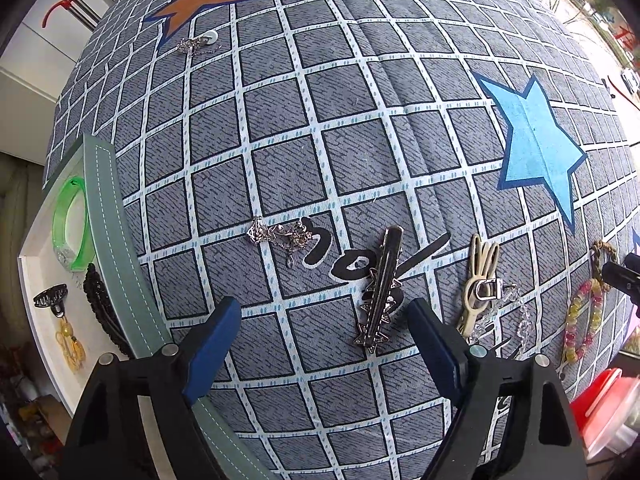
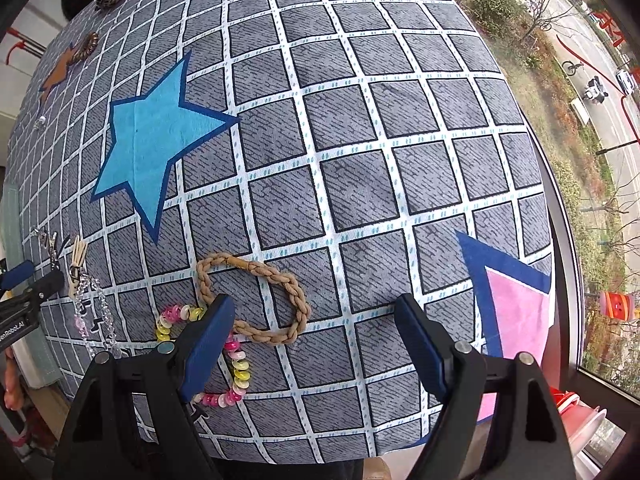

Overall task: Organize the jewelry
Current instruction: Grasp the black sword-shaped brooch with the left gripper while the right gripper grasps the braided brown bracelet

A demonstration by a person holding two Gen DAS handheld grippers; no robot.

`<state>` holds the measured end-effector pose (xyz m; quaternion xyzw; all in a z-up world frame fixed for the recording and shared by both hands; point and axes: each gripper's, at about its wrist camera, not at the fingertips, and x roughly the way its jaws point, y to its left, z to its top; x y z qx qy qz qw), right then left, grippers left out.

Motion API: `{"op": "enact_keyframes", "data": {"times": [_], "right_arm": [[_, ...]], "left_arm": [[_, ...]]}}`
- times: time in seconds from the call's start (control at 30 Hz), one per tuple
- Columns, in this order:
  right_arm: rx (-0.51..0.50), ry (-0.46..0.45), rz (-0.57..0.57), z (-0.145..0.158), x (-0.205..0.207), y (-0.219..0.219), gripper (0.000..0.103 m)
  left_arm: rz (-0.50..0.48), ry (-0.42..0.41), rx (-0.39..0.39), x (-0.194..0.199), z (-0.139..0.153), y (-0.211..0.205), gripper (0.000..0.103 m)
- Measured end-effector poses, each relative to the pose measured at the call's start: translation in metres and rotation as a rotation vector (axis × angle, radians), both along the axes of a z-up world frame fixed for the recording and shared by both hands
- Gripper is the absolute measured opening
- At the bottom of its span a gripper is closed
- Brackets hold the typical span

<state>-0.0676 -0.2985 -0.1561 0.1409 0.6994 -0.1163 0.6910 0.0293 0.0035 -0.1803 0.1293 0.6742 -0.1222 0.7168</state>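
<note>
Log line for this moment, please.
left gripper: open, over hair clip | right gripper: open, over braided bracelet | tray: green bangle inside

1. Even, bright daylight covers the grid-patterned cloth [image 1: 320, 140] in both views, coming from the window [image 2: 592, 100] at the right of the frame.
2. Shadows are soft and faint; no harsh glare.
3. Strong fisheye bulge bends the grid lines toward the edges; corners go black.
4. Focus is sharp centrally, softer at the rims.
</note>
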Motion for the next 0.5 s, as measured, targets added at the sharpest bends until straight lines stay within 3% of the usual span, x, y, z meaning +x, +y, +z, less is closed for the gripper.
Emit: {"op": "enact_keyframes", "data": {"times": [0.2, 0.4, 0.5], "right_arm": [[-0.058, -0.018, 0.083, -0.012, 0.020, 0.021, 0.077], [-0.063, -0.038, 0.140, -0.010, 0.035, 0.054, 0.054], [-0.059, -0.039, 0.152, -0.008, 0.039, 0.071, 0.044]], "left_arm": [[0.001, -0.004, -0.033, 0.004, -0.004, -0.004, 0.083], [-0.043, -0.009, -0.058, 0.006, 0.000, -0.026, 0.058], [-0.076, -0.018, -0.068, 0.008, 0.003, -0.039, 0.028]]}}
